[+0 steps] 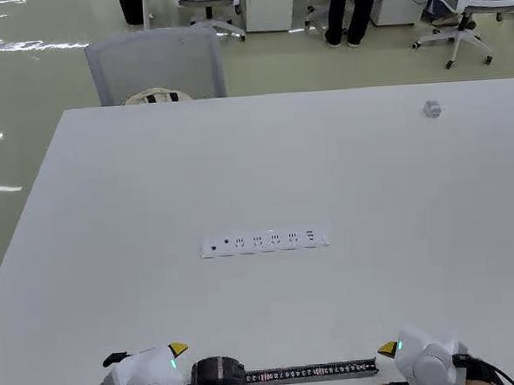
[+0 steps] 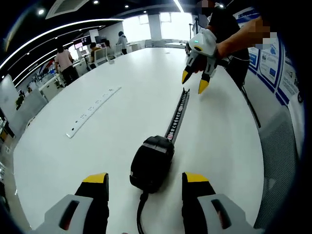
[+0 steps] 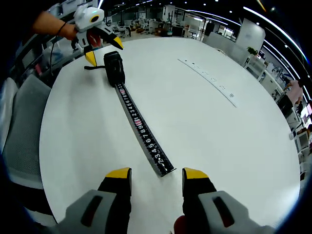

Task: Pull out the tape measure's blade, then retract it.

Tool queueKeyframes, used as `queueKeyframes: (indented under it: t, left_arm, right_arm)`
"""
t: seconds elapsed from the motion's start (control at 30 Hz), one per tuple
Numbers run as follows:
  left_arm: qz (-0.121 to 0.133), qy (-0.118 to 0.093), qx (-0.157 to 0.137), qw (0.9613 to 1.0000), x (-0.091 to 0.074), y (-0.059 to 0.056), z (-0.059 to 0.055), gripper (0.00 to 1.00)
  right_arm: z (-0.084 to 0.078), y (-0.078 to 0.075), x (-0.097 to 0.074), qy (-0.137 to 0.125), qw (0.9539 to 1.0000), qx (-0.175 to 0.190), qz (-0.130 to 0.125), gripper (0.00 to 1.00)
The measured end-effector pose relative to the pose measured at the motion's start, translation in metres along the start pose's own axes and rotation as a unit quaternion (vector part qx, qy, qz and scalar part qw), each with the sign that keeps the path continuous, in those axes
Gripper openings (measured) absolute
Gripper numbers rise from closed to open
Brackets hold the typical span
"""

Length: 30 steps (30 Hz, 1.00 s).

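White surface [image 1: 136,209]: carries everything; power strip [image 1: 264,242] flat at mid-depth, well apart from the tape.
Tape measure case [image 2: 152,163]: dark, resting on the surface near the front edge, short cord trailing from the rear end.
Blade [image 3: 142,131]: drawn out, flat on the surface, numbered face up, straight from the case toward the right tool.
Left tool [image 2: 145,179]: jaws spread, yellow tips flanking the rear of the case, a gap on each side, nothing clamped.
Right tool [image 3: 157,173]: jaws spread, yellow tips well apart; end hook of the blade just ahead of the gap, not pinched.
Far edge: grey chair [image 1: 158,66] pushed up to the surface.
Far right: small pale object [image 1: 432,108], too small to identify.
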State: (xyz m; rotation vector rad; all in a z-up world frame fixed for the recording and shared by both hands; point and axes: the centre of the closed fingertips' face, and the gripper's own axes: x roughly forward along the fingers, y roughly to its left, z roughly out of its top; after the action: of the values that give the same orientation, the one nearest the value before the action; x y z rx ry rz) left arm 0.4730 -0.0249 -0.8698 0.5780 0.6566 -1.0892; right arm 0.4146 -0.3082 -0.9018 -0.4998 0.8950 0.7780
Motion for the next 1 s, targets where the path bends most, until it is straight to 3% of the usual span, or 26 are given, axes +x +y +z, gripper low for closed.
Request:
queueKeyframes:
  t: [0.37, 0.43, 0.5, 1.0]
  left_arm:
    - [0.014, -0.002, -0.021, 0.9997, -0.006, 0.000, -0.004, 0.61]
    - [0.042, -0.012, -0.069, 0.9967, -0.019, -0.005, -0.010, 0.61]
    - [0.049, -0.014, -0.078, 0.9957, -0.022, -0.007, -0.011, 0.62]
    - [0.090, -0.026, -0.146, 0.9848, -0.040, -0.028, -0.018, 0.66]
  right_arm:
    - [-0.002, 0.002, -0.004, -0.010, 0.9996, 0.025, -0.014, 0.47]
    - [-0.007, 0.009, -0.013, -0.032, 0.9947, 0.090, -0.039, 0.48]
    - [-0.006, 0.012, -0.015, -0.042, 0.9925, 0.107, -0.042, 0.48]
    - [-0.007, 0.035, -0.032, -0.068, 0.9820, 0.163, -0.067, 0.54]
